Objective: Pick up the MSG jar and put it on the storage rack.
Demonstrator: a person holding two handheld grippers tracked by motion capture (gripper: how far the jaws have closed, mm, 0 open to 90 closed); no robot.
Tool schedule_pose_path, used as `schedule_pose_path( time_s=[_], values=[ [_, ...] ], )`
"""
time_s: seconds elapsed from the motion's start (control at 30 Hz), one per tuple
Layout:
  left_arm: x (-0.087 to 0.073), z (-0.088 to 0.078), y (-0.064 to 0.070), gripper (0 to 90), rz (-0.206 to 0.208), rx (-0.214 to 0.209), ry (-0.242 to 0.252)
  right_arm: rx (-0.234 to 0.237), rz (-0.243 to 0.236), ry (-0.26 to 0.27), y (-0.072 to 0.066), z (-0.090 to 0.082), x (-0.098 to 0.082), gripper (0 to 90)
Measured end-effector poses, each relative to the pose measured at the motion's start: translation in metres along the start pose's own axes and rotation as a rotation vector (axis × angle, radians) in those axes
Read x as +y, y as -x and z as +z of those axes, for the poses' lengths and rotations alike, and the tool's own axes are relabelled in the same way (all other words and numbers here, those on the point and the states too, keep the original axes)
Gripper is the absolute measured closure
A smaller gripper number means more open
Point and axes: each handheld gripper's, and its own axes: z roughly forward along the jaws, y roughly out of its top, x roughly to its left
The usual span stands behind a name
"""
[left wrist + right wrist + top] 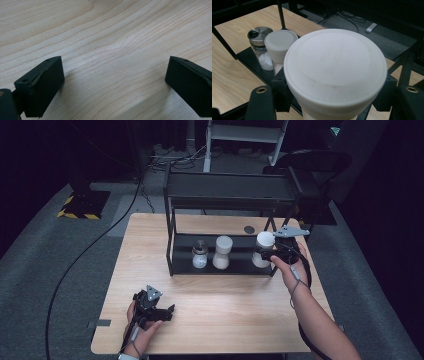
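A white waisted plastic shaker with a broad flat lid (335, 72) stands upright at the right end of the black metal rack's lower shelf (182, 264), clamped at its neck by the right claw (267, 254). The left claw (167, 312) rests wide open and empty on the pale wooden worktop (225, 305), well apart.

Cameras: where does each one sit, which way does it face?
High view: above the person's side, facing forward and down on the light wooden table and black metal two-tier rack; both forearms, left gripper, right gripper.
Left gripper view: rides the left gripper, facing bare tabletop between open jaws.
Right gripper view: rides the right gripper, facing the white hourglass-shaped plastic shaker it clamps.
Shared: high and right gripper views both show that shaker and the rack.
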Motion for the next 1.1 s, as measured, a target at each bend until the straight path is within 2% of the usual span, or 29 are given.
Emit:
schedule_pose_path(
  time_s=[0.47,1.1],
  values=[
    [0.0,0.0,0.0,2.2,0.001,0.0,0.0,0.014,0.019,-0.037,0.001,0.033,0.002,33.3],
    [0.0,0.0,0.0,2.2,0.001,0.0,0.0,0.035,0.054,-0.084,-0.002,0.071,-0.009,33.1]
  ],
)
